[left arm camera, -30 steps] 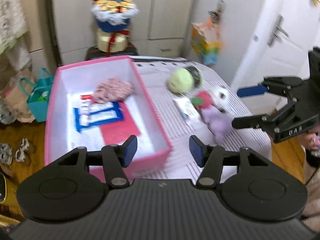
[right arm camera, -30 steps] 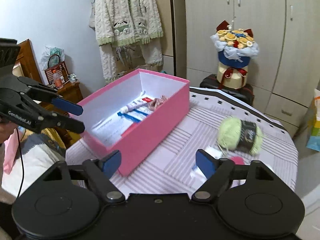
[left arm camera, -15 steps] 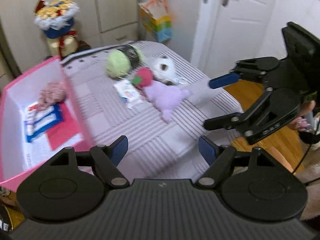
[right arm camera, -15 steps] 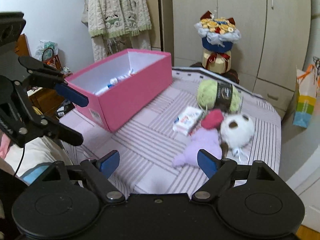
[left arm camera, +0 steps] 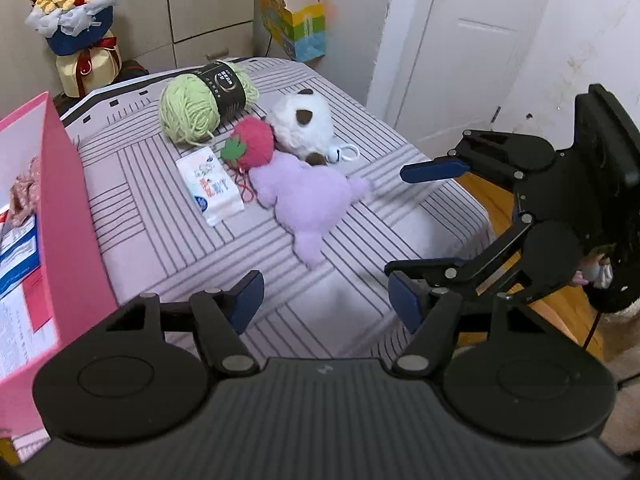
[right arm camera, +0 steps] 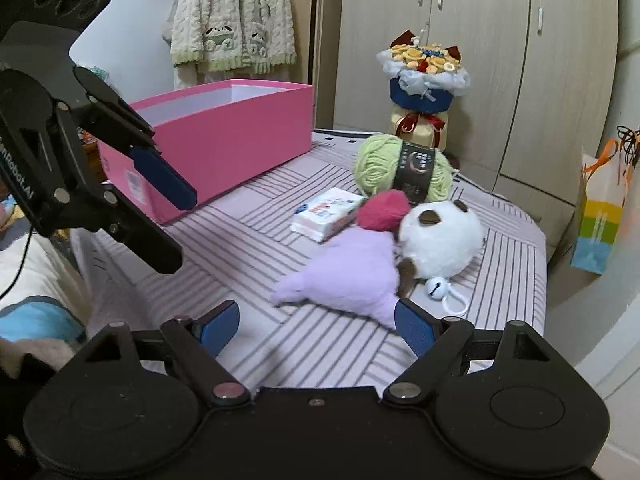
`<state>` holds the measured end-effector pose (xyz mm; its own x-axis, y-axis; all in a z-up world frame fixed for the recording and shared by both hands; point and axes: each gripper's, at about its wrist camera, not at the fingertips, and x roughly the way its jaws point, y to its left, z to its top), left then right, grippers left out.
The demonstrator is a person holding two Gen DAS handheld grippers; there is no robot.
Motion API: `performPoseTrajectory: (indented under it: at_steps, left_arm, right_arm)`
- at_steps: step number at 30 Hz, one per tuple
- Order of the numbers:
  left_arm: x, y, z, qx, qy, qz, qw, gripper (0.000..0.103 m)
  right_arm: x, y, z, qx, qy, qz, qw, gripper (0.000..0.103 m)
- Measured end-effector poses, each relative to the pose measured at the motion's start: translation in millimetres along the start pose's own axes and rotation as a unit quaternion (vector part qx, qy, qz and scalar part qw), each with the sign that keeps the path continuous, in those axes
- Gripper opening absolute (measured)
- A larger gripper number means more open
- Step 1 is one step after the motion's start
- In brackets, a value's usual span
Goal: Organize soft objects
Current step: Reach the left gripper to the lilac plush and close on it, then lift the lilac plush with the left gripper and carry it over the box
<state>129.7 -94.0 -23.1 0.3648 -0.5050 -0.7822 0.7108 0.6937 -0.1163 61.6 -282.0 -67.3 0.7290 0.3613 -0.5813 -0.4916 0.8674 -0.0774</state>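
While the striped cloth (left arm camera: 168,216) covering the table lies pale lilac with dark lines, the pink box (left arm camera: 68,216) stands open at its left end, and everything else sits to the right of that box. Just right of the box lies a small tissue pack (left arm camera: 210,185), and behind the pack rests a green yarn ball (left arm camera: 192,108) with a black band. Further right, a red strawberry plush (left arm camera: 254,142) touches a white round plush (left arm camera: 302,124) and a purple plush (left arm camera: 308,200), the purple one nearest the front edge. Past the table's far end, right of the box, stand a flower bouquet (right arm camera: 424,80), beige wardrobe doors (right arm camera: 480,40), a coloured gift bag (left arm camera: 296,28) and a white door (left arm camera: 460,40). Left gripper (left arm camera: 326,304) hovers over bare cloth, its jaws closing with nothing between them; right gripper (right arm camera: 316,328) hangs spread and empty, just before the purple plush.
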Motion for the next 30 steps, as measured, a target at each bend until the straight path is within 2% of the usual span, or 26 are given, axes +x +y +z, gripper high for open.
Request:
performPoseTrajectory:
  at_steps: [6,16,22,26,30]
  left_arm:
    - [30,12,5,-0.025,-0.018,-0.007,0.9995,0.068]
    - [73,43,16,-0.110,-0.056,-0.034,0.9917,0.058]
    - [92,53,15,-0.139,-0.073,-0.037,0.9869,0.054]
    - [95,56,11,-0.152,-0.083,-0.057,0.9832,0.042]
    - [97,48,2,-0.143,-0.099,-0.046,0.9836,0.037]
  right_arm:
    - [24,-18,-7,-0.012,-0.014,0.014,1.000,0.088]
    - [50,-28,-2,0.003,-0.016,0.072,0.997,0.085]
    - [63,-27,-3,-0.001,-0.003,0.061,0.998,0.086]
    - [65,-31,-3,0.014,0.000,0.066,0.998,0.087]
    - [72,-31,-4,0.039,0.019,0.067,0.997,0.089]
